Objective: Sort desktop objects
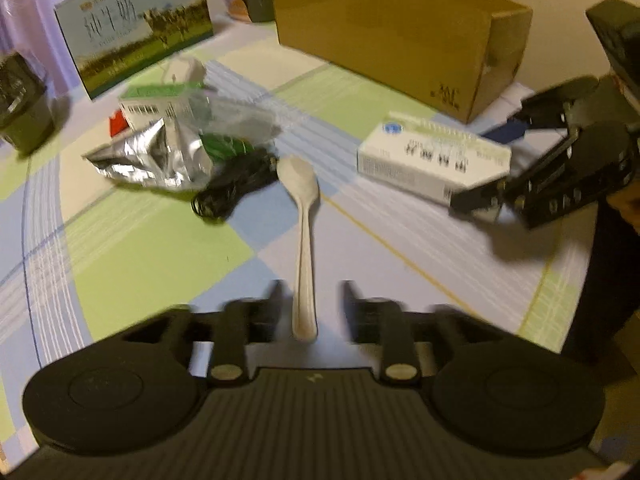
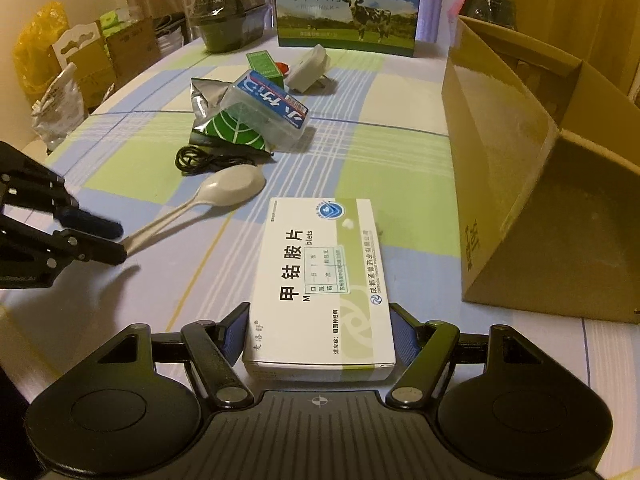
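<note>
Right gripper (image 2: 318, 336) sits nearest in its own view, jaws spread wide w/ the blue pads (image 2: 234, 332) up against both long sides of a white medicine box (image 2: 322, 280); box lies flat on the checked tablecloth (image 2: 384, 152). Can't tell if it's a firm squeeze or just contact.

Left gripper (image 1: 308, 300) is spread too, fingers either side of the handle end of a pale plastic spoon (image 1: 304, 232), w/ a gap on both sides in its own blurred view. Spoon lies on the cloth, bowl pointing away toward the clutter. From the right wrist cam the fingertips of the left gripper (image 2: 116, 240) bracket the spoon (image 2: 200, 204) handle tip.

Brown cardboard box (image 2: 520, 184) stands open on the right, near the medicine box but apart; inside too dark & angled to make out contents.

Mid-table heap: foil pouch (image 1: 148, 156), black cable coil (image 1: 232, 188), clear plastic case w/ blue label (image 2: 266, 108), small green carton (image 2: 264, 65), white plug adapter (image 2: 310, 68). Milk carton case (image 2: 346, 4) stands at the far edge.
</note>
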Demonstrator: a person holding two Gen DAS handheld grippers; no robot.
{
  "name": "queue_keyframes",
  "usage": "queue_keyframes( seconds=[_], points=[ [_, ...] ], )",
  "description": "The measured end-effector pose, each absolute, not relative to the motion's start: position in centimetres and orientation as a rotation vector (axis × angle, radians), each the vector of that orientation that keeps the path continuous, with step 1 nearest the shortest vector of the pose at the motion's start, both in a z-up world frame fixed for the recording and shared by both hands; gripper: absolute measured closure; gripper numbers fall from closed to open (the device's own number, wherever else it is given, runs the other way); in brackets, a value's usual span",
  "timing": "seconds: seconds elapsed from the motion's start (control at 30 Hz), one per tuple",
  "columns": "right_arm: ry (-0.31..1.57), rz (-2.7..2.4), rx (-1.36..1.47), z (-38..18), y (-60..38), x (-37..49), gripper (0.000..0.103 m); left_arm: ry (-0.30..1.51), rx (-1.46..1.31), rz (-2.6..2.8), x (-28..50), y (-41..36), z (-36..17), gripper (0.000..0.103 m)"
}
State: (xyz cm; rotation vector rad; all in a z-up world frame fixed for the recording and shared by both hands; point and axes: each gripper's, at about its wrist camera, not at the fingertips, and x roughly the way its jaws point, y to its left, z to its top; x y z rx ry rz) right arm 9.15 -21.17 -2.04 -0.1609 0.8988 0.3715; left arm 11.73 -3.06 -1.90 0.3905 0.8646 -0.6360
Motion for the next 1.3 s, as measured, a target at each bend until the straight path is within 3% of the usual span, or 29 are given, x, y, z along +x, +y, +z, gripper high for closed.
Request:
queue_keyframes(
  seconds=[0.27, 0.73, 0.8, 0.9, 1.3],
  points=[
    [0.884, 0.355, -0.189, -2.8, -21.2, 9.7, 0.030, 0.789, 0.361, -0.558, 15.2, -5.9, -1.8, 0.065],
    [0.895, 0.341, -0.144, -3.2, -22.2, 11.2, 0.027, 0.684, 0.670, -0.561, 15.9, -10.7, -4.6, 0.064],
    [0.896, 0.341, -0.137, -3.1, -22.3, 11.3, 0.027, 0.694, 0.659, -0.564, 16.2, -10.7, -4.6, 0.066],
    [0.897, 0.346, -0.134, -3.1, -22.3, 11.3, 0.027, 0.738, 0.605, -0.565, 16.8, -10.3, -4.4, 0.076],
    [0.897, 0.350, -0.116, -2.8, -22.3, 11.1, 0.033, 0.793, 0.463, -0.638, 14.1, -7.3, -2.8, 0.076]
  ],
)
